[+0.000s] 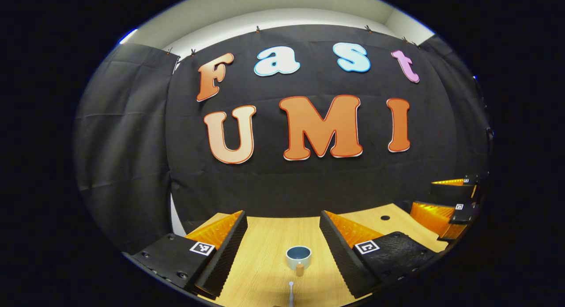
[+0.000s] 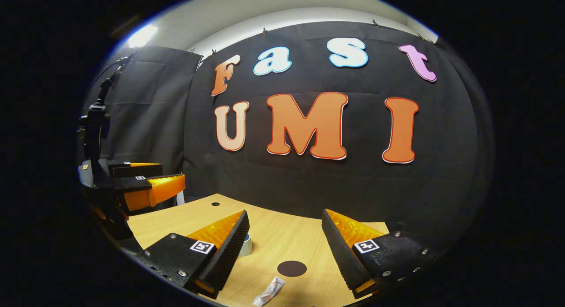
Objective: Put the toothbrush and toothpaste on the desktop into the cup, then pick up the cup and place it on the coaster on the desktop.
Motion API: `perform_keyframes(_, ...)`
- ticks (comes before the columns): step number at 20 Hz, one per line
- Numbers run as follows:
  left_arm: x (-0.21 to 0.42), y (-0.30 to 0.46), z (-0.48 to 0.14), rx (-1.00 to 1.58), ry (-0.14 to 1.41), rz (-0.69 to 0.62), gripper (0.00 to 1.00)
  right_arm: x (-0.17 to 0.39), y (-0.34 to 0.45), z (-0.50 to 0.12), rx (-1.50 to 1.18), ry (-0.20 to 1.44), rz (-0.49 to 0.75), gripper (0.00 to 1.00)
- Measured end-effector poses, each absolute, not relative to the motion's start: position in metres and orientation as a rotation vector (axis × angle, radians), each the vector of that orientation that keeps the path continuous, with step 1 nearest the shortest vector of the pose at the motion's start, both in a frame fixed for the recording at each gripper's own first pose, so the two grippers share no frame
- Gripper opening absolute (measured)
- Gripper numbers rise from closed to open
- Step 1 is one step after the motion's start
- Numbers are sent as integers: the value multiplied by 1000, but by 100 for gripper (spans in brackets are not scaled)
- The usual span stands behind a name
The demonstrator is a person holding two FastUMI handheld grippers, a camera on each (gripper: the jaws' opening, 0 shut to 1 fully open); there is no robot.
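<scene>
Both grippers hang wide open and empty above the pale wooden bench point(image 1: 269, 249), apparently poised to start. Ahead between the left gripper point(image 1: 282, 247)'s fingers stands the small blue-lined ceramic cup point(image 1: 298, 256), the toothbrush point(image 1: 291, 291) nearer. Below the right gripper point(image 2: 282, 249) lie the crumpled white toothpaste tube point(image 2: 269, 293) and round dark coaster point(image 2: 291, 268).

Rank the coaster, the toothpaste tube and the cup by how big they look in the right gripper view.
1. Toothpaste tube and coaster: about alike, and the tube lies nearer the camera, so unranked.
2. Cup: smallest, but partly hidden behind a finger.

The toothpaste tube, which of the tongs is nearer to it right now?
Right. The toothpaste tube lies on the desktop just ahead of the open right tongs, between their fingers. The left tongs are aimed at the cup and toothbrush instead.
</scene>
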State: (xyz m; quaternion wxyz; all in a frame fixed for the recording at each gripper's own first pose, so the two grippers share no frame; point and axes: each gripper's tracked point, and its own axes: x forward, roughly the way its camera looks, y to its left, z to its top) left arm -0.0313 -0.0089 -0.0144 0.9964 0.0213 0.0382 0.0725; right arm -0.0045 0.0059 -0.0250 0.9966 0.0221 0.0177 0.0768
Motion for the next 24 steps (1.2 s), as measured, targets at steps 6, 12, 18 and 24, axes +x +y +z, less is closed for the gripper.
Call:
perform_keyframes(6, -24, -8, -54, 6, 190, 92, 99, 2, 6, -45, 20, 92, 132, 99)
perform_keyframes(12, -1, -6, -119, -109, 381, -7, 99, 8, 15, -92, 53, 254, 85, 99)
perform_keyframes(18, 9, -7, -185, -180, 603, -73, 98, 10, 29, -157, 87, 497, 69, 100)
perform_keyframes(24, 7, -12, -238, -196, 785, -103, 93, 6, 38, -212, 88, 724, 75, 98)
